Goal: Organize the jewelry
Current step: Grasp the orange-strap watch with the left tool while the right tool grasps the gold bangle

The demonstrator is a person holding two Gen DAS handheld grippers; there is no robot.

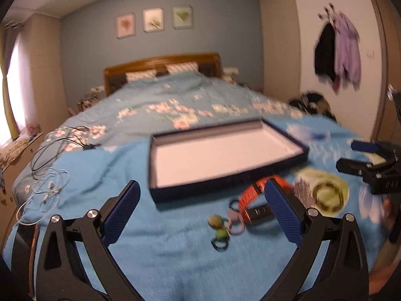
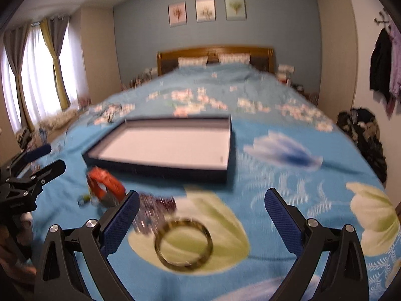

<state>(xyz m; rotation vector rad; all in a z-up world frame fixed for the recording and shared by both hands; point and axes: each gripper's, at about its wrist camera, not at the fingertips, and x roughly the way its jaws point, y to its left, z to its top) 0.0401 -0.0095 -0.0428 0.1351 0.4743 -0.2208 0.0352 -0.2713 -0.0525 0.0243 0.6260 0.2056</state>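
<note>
A shallow dark-blue tray (image 1: 226,188) (image 2: 155,169) with a white floor lies on the blue floral bedspread. In front of it lie an orange-strapped watch (image 1: 250,200) (image 2: 106,181), a small green bead charm (image 1: 218,225) with pink and dark rings, a silvery beaded piece (image 1: 302,190) (image 2: 153,210) and a gold bangle (image 1: 327,198) (image 2: 184,243). My left gripper (image 1: 201,195) is open above the bedspread, the watch by its right finger. My right gripper (image 2: 201,205) (image 1: 361,165) is open, with the bangle lying between and just below its fingers. Both views are blurred.
Black and white cables (image 1: 50,173) lie at the bed's left edge. A wooden headboard (image 2: 215,52) and pillows stand at the far end. Clothes hang on the right wall (image 1: 335,55), and a dark pile (image 2: 363,130) sits on the floor beside the bed.
</note>
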